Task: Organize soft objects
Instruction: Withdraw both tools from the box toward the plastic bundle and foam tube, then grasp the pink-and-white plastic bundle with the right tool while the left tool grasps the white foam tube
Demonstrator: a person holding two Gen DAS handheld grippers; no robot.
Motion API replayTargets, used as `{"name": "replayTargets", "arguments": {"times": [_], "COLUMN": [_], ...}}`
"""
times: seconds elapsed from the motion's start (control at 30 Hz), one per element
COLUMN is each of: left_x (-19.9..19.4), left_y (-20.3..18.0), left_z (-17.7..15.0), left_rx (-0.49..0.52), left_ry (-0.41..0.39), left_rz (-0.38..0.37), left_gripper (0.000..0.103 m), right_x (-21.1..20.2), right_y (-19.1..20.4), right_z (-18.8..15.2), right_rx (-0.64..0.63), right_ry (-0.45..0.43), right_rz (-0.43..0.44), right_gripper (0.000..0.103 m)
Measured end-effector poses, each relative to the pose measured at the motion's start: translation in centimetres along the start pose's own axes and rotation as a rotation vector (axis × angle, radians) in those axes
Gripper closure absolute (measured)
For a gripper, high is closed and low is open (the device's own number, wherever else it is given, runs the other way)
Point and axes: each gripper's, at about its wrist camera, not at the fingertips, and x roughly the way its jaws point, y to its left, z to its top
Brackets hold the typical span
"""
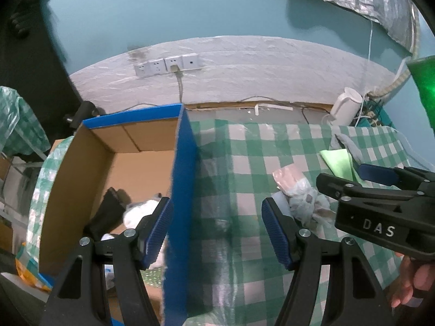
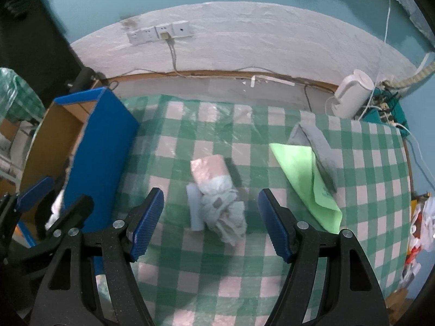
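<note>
**Soft bundle ahead: pinch it low and at the thick middle**

The box [image 1: 117,163] sits at the left edge of the tabletop [image 2: 217,271], its blue wall [image 1: 179,190] standing right between your left tool's [image 1: 217,231] pads. A white soft item [image 1: 141,212] and something dark already lie inside it.

On the checked cloth, the green sheet [image 2: 307,179] lies over a grey cloth [image 2: 318,141] to the right. Both look thin, limp and light; they would probably slide on the glossy cover, so you would have to take them at an edge or a fold.

The bundle [image 2: 217,201] lies in the middle, just beyond the gap of your right tool [image 2: 210,224]. It looks like crumpled patterned fabric with a pink piece at the far end and a pale strip at its left. Expect it to be light, squashy and apt to unravel. Take it across the bulky crumpled middle, not by a loose end.

Both tools are spread wide and hold nothing.
</note>
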Motion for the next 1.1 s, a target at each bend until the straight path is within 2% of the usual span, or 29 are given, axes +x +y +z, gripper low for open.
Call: {"name": "replayTargets", "arguments": {"times": [0.47, 0.7, 1.0, 1.03, 1.07, 1.1], "left_x": [4.6, 6.4, 6.8, 6.8, 6.8, 6.8], "left_y": [-1.5, -1.9, -2.6, -2.6, -2.6, -2.7], "left_z": [0.1, -0.5, -0.8, -0.7, -0.7, -0.7], "left_rx": [-0.014, 0.000, 0.060, 0.060, 0.060, 0.062], "left_ry": [0.106, 0.143, 0.132, 0.131, 0.130, 0.128], "left_rz": [-0.046, -0.028, 0.023, 0.022, 0.019, 0.016], "left_gripper": [0.034, 0.034, 0.033, 0.032, 0.030, 0.030], "right_x": [4.8, 6.6, 9.7, 9.9, 10.0, 10.0], "right_y": [-2.5, -2.6, -2.6, -2.7, -2.7, -2.8], "right_z": [-0.3, -0.4, -1.0, -1.0, -1.0, -1.0], "right_rx": [0.051, 0.040, 0.050, 0.054, 0.055, 0.059], "right_ry": [0.075, 0.110, 0.174, 0.180, 0.185, 0.190], "right_rz": [-0.021, -0.041, -0.026, -0.022, -0.017, -0.014], "right_gripper": [0.030, 0.030, 0.030, 0.035, 0.046, 0.052]}}
